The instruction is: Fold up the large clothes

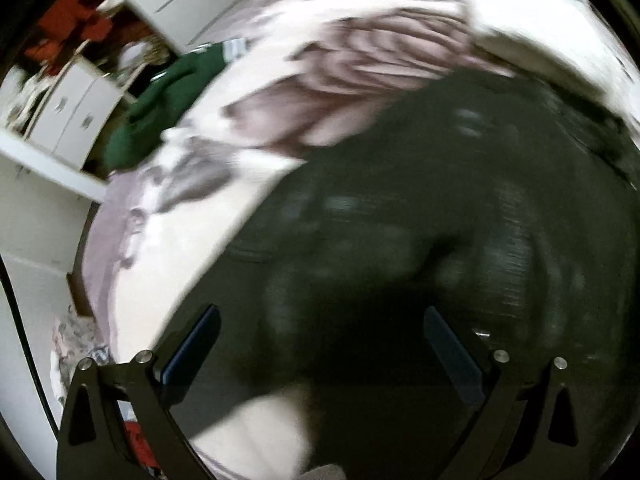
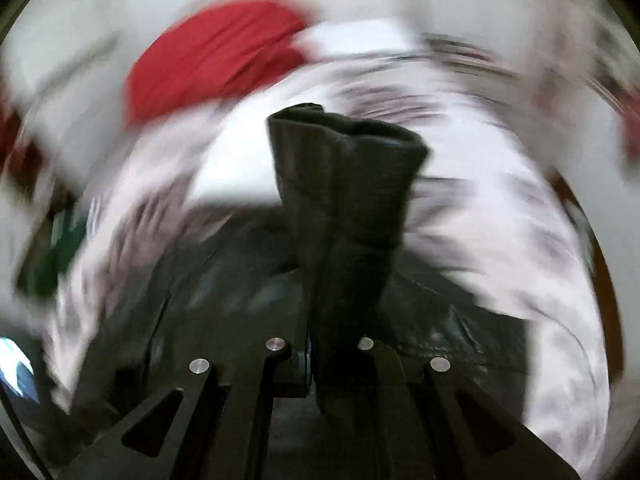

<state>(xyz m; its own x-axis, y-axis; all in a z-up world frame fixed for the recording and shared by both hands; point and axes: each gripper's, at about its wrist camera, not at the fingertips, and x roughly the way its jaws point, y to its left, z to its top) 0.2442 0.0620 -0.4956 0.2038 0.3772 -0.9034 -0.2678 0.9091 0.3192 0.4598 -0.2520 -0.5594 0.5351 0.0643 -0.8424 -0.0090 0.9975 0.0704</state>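
Blurring hides detail; right hand-held gripper (image 2: 320,360) pinches dark garment (image 2: 344,184); left hand-held gripper (image 1: 320,344) gapes empty.

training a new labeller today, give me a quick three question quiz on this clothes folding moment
1. True or false: the right tongs are shut on a bunched fold of the dark garment.
2. Which describes the left tongs? A) shut on the green garment B) open above the dark garment, nothing between the fingers C) shut on the red cloth
3. Fill in: the dark garment lies on a bed cover with a pale, ______ pattern.

Key: 1 true; 2 B; 3 purple-grey (blurred, so the motif itself cannot be made out).
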